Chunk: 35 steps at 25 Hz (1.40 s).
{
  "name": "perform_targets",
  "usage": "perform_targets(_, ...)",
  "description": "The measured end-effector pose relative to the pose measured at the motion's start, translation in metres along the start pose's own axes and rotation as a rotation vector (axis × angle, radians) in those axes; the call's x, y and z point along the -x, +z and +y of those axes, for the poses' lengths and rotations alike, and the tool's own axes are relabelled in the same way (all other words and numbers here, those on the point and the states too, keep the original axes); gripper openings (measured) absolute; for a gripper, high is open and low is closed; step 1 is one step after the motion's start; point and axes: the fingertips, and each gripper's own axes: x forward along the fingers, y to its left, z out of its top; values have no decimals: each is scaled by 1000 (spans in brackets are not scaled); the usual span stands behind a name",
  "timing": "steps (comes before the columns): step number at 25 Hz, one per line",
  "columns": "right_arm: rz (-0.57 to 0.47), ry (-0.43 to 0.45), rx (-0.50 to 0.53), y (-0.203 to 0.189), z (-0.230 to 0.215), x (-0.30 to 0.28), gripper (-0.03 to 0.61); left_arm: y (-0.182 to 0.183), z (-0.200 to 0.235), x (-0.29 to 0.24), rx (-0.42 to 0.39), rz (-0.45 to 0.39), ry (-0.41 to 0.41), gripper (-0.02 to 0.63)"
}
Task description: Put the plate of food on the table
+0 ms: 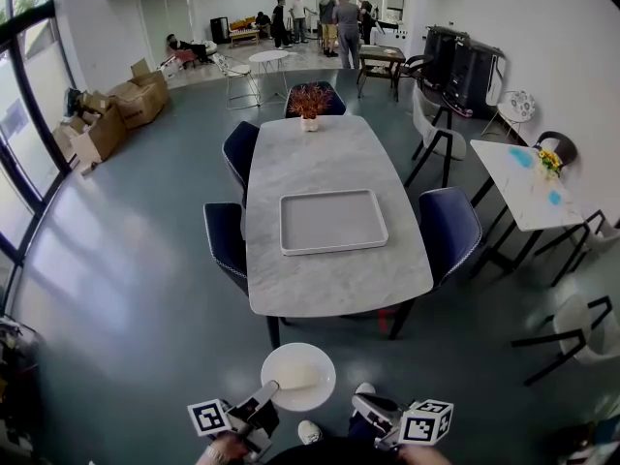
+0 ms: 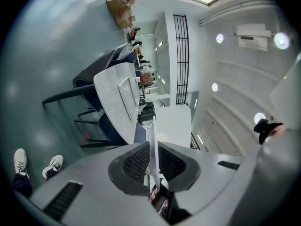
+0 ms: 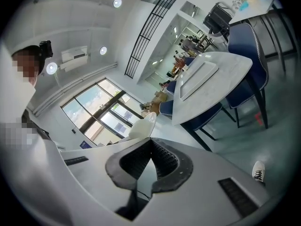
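Plate of food [image 1: 298, 376]: a white plate with a pale lump on it. It is up in the air over the floor, near the counter's near edge but not over it yet.
Left gripper [image 1: 271, 389]: its fingers are shut tight on the rim of the plate, on the side next to the person. In the left gripper view the plate is a thin white line between them.
Why held so: one pinch at the rim is all that holds the plate. I think it is kept flat so the food does not slide off.
Right gripper [image 1: 360, 405]: its fingers are closed tip to tip with nothing in them. It is just beside the plate and does not touch it. It looks free to help if the plate tips.
Counter [image 1: 339, 279]: a long pale top, right ahead of the plate.
Tray [image 1: 333, 223]: it is empty and lies in the middle of the counter's near half.
Bare strip: the top is bare between the tray and the near edge. I think the plate could fit there, or in the tray.
Flower pot [image 1: 309, 105]: it stands at the far edge, well away.
Chairs [image 1: 225, 240]: they are pushed in at the left and right edges and the far end. I see none at the near edge, so the way in looks open.
Floor [image 1: 145, 289]: nothing lies between the person and the near edge.
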Motion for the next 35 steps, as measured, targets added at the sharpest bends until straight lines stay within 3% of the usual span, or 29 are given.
perform_targets(13, 67, 55, 19, 89, -53, 9, 11, 11, -13, -99, -6, -80, 14, 40)
perform_targets(26, 107, 123, 1, 151, -103, 35, 11, -1, -19, -178, -10, -153, 38, 40)
perform_targets(35, 58, 147, 29, 181, -120, 59, 11, -2, -23, -206, -13, -177, 50, 40)
